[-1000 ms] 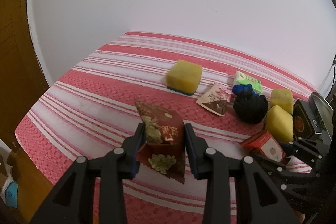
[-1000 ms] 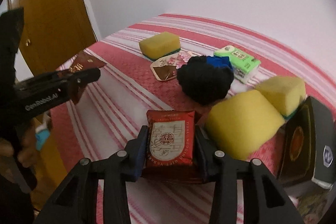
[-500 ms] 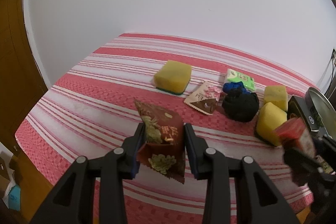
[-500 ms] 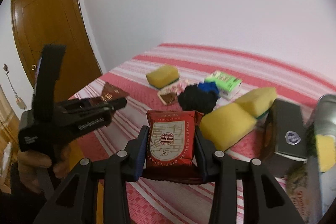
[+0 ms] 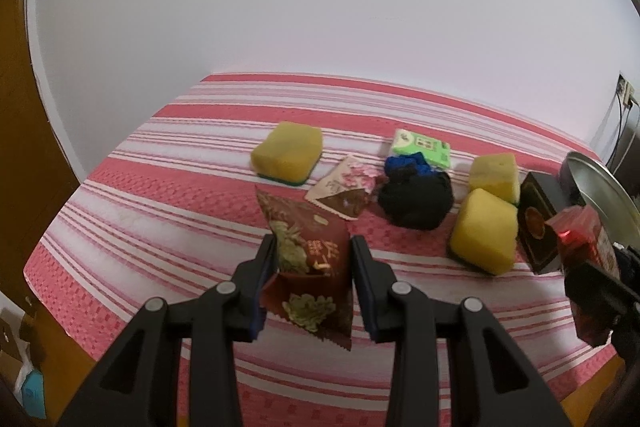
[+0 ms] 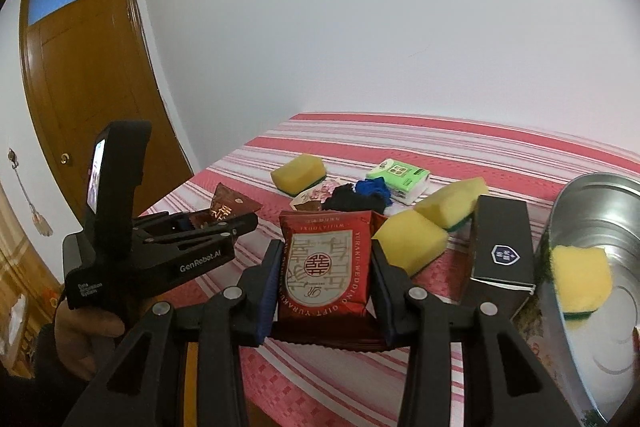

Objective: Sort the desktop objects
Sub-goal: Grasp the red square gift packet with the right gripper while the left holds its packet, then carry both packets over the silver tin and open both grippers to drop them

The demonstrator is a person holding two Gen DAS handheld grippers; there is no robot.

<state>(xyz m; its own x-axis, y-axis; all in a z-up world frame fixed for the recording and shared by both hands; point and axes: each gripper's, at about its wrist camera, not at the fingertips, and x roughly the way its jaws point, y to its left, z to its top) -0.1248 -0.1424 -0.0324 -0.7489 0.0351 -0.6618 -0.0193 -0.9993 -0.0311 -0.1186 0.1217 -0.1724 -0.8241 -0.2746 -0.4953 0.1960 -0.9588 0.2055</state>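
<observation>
Since a second ago both grippers have lifted their loads well above the red-and-white striped tablecloth [image 5: 168, 211], and the right one has swung toward the round metal basin [image 6: 600, 211]. The left gripper [image 5: 313, 259] is clamped on a dark brown foil snack packet [image 5: 308, 259], its long axis running away from the camera and tilted left at the far end. The right gripper [image 6: 326, 267] is clamped on a red rectangular gift pouch [image 6: 326, 263], held upright with its printed face to the camera and the lettering upside down. Beyond lie a near yellow sponge [image 6: 412, 241], a black box [image 6: 502, 243], a black-and-blue cloth bundle [image 5: 416, 195], a floral sachet [image 5: 344, 187] and a green tissue pack [image 5: 420, 147].
</observation>
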